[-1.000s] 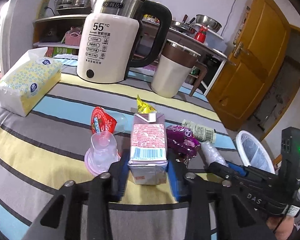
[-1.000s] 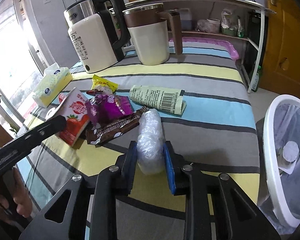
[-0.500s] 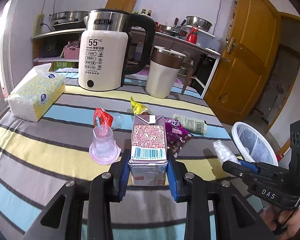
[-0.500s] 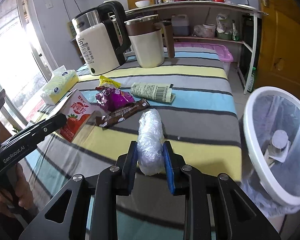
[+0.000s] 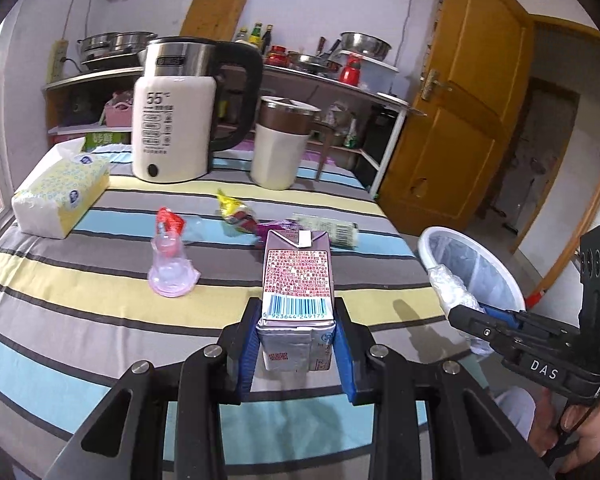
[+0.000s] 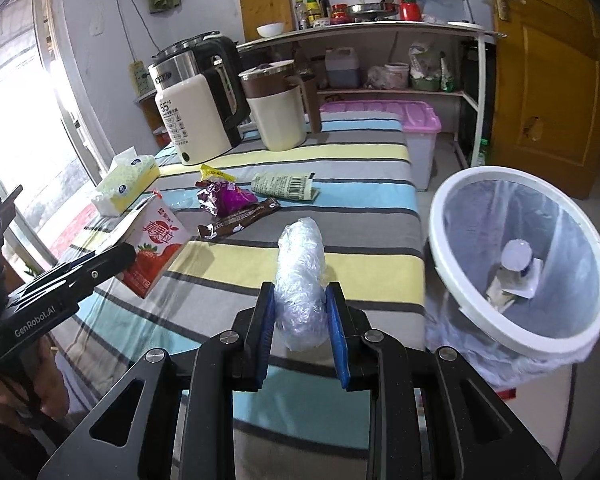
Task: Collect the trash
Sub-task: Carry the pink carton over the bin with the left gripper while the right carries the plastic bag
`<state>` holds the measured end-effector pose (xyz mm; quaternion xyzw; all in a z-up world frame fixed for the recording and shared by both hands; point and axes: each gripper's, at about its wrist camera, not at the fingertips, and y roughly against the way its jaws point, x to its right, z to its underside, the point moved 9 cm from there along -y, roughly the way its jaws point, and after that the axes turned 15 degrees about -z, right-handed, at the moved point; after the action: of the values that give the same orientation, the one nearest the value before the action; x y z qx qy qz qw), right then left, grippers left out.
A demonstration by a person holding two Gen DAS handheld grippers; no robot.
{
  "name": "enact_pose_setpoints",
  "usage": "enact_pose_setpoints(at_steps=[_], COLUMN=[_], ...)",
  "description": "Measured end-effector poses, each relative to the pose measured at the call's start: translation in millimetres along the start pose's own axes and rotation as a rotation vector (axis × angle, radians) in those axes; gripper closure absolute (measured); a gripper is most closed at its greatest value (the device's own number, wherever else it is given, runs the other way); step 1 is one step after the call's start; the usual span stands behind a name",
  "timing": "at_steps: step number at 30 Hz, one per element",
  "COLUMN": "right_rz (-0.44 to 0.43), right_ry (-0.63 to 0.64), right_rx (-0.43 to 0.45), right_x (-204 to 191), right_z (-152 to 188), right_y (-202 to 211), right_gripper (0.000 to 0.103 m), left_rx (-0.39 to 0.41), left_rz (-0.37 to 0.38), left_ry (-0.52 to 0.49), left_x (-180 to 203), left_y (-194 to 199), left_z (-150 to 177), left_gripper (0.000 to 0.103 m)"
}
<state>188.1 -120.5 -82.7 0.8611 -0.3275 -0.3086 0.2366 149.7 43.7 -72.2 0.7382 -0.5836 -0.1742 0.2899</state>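
Left wrist view: left tool (image 5: 296,340) clamps a stiff, light carton (image 5: 298,292) low on its sides; right tool (image 6: 300,320) squeezes soft, slippery plastic wrap (image 6: 300,276).

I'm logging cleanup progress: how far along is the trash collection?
Done: one small bottle lies in the white bin. In hand: the left tongs grip a milk carton, the right tongs a wad of clear plastic. Left on the striped table: a brown wrapper, purple wrapper, green packet, yellow wrapper and jelly cups.
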Motion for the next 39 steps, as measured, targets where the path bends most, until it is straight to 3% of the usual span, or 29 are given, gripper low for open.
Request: enact_pose_setpoints(at_steps=[17, 39], right_rz=[0.087, 0.266], right_ry=[-0.046, -0.152], right_rx=[0.069, 0.148], right_x=[38.3, 130.1], right_z=[1.2, 1.3], right_y=[46.5, 106.9], right_gripper=[0.077, 0.077], left_rx=[0.006, 0.021], left_rz=[0.117, 0.267], left_ry=[-0.113, -0.259], left_x=[75.6, 199.4], left_y=[4.5, -21.3], left_z=[-4.3, -26.9], left_gripper=[0.069, 0.069])
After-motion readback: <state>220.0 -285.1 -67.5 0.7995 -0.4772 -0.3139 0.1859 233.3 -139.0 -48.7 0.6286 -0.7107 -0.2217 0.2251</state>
